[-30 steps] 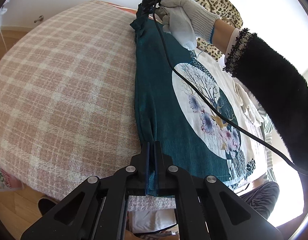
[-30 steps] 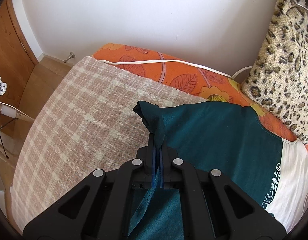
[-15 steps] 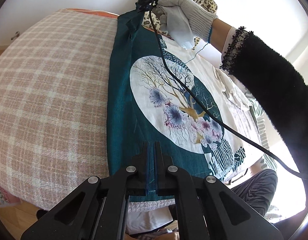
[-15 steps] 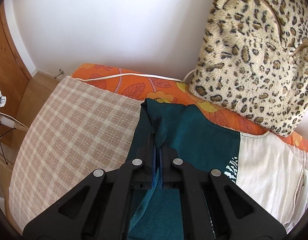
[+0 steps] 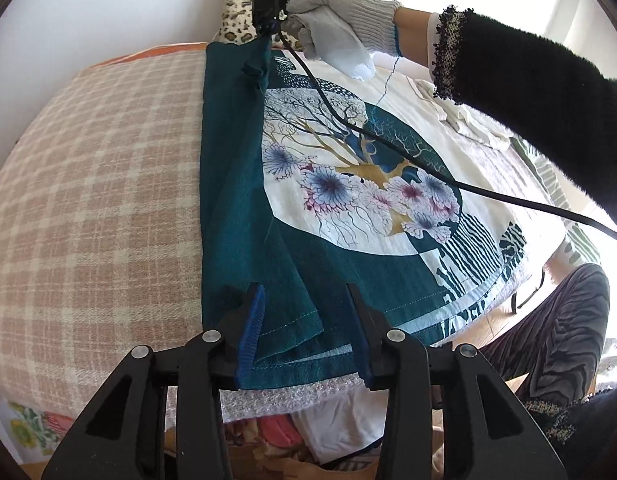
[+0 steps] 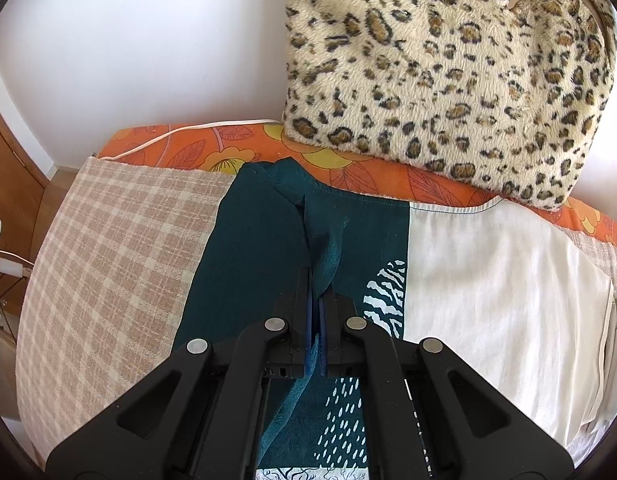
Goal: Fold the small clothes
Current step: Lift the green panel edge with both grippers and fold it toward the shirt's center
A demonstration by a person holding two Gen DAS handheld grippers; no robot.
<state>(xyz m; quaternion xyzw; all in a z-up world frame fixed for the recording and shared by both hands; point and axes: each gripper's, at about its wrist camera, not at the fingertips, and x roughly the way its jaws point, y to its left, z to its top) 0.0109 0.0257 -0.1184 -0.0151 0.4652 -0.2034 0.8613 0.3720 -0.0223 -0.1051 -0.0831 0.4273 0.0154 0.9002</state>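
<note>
Teal garment point(image 5: 244, 216): small top, dark teal with a white circular print of blue and pink flowers and bare branches. It lay flat on the plaid blanket point(image 5: 92, 208) covering the bed, its left side panel folded inward over the body, giving a straight fold edge along the plaid. Its hem reached the bed's near edge; its top end lay near the far edge, by the orange floral sheet point(image 6: 348, 168).

Left gripper point(image 5: 304, 320): jaws had just been opening and stood spread apart over the hem at the near edge. The folded hem corner lay between the blue pads point(image 5: 250, 324), neither pad pressing it.

Right gripper point(image 6: 318, 280): jaws pressed together, pinching a bunched ridge of teal cloth at the garment's top end, near the far edge. The pinched fabric rose off the bed into the jaws. In the left wrist view, a white-gloved hand point(image 5: 332, 32) with a black fuzzy sleeve point(image 5: 528, 96) held this gripper; a black cable point(image 5: 388, 140) trailed from it across the print.

White cloth point(image 6: 488, 300): lay flat beside and under the garment's right half.

Leopard-print plush item point(image 6: 448, 72): stood at the bed's far edge against the white wall point(image 6: 148, 40), well clear of the fold.
</note>
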